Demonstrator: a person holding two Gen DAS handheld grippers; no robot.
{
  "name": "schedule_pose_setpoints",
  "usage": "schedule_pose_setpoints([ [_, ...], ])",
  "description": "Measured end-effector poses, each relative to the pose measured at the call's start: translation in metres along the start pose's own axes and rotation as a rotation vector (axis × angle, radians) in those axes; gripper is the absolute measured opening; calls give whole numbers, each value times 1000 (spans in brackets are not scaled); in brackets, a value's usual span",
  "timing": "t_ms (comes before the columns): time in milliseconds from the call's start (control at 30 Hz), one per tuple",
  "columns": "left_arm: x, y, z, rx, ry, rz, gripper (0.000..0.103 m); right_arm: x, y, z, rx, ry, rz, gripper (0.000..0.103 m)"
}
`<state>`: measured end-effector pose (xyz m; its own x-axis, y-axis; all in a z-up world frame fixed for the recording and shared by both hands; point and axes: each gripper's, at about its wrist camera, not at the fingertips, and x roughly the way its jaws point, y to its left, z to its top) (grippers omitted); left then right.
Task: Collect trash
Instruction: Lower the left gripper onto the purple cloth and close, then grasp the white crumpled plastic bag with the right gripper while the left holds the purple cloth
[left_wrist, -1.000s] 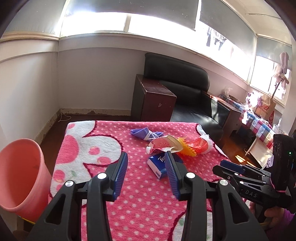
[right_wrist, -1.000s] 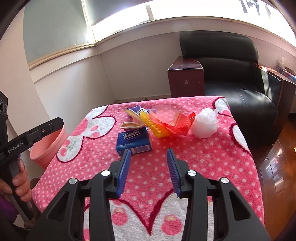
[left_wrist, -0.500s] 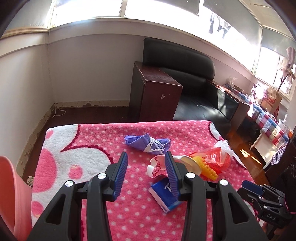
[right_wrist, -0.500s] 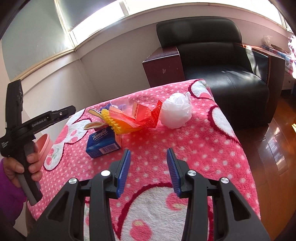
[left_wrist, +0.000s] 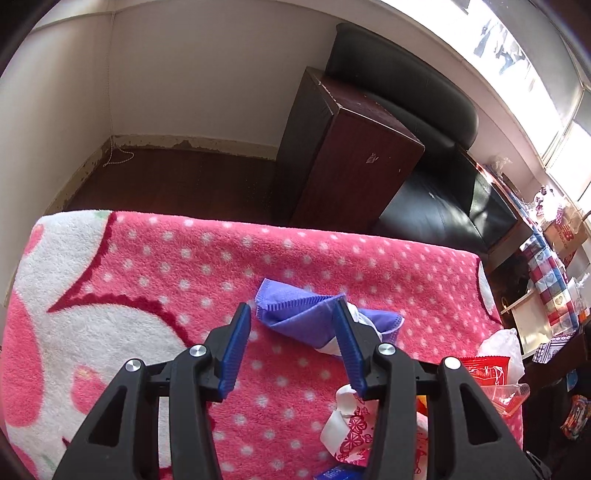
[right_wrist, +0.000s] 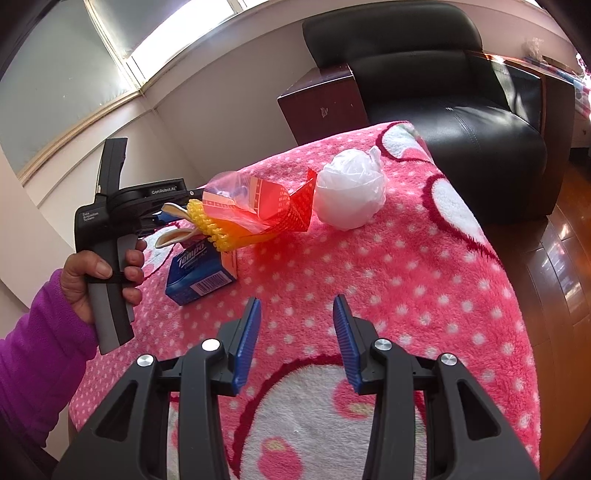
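The left gripper (left_wrist: 291, 334), jaws apart, brackets a crumpled purple cloth (left_wrist: 295, 317) at centre frame on the pink polka-dot blanket (left_wrist: 147, 266); the cloth's long axis runs from upper left to lower right. The right gripper (right_wrist: 296, 334), jaws apart, holds nothing. Above it lie a white plastic bag ball (right_wrist: 351, 194), a red wrapper (right_wrist: 273, 206) and a blue tissue pack (right_wrist: 201, 273).

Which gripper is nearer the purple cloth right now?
Left. The left gripper is open with the purple cloth between its fingertips. The right gripper is open over bare blanket, nearer the white bag.
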<state>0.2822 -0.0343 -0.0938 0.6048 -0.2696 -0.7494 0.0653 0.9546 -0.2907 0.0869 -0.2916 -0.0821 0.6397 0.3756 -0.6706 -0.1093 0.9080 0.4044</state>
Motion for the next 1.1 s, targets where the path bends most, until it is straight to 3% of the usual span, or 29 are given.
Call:
schedule_pose_setpoints([
  [133,0,-1,-3,-8,-24,-22,43,1,0,1,-1,6,1,41],
  [200,-2,-2,-3,0,-34,-29,31,1,-1,2,0,8,3,41],
  [233,-5,-2,-3,2,-46,-34,19,1,-1,3,3,7,5,41],
  [367,-20,1,-3,-8,-71,-82,11,0,-4,7,24,-1,0,41],
  [567,-56,5,-7,-17,-141,-108,6,-8,-16,26,72,-61,-28,41],
  [767,-110,5,-20,33,-252,-83,6,-11,-27,59,119,-128,-36,41],
  [967,-151,12,-39,59,-306,-63,6,18,-46,83,243,-83,29,41],
  [1100,-171,19,-51,56,-312,-57,6,32,-47,86,268,-62,-21,41],
])
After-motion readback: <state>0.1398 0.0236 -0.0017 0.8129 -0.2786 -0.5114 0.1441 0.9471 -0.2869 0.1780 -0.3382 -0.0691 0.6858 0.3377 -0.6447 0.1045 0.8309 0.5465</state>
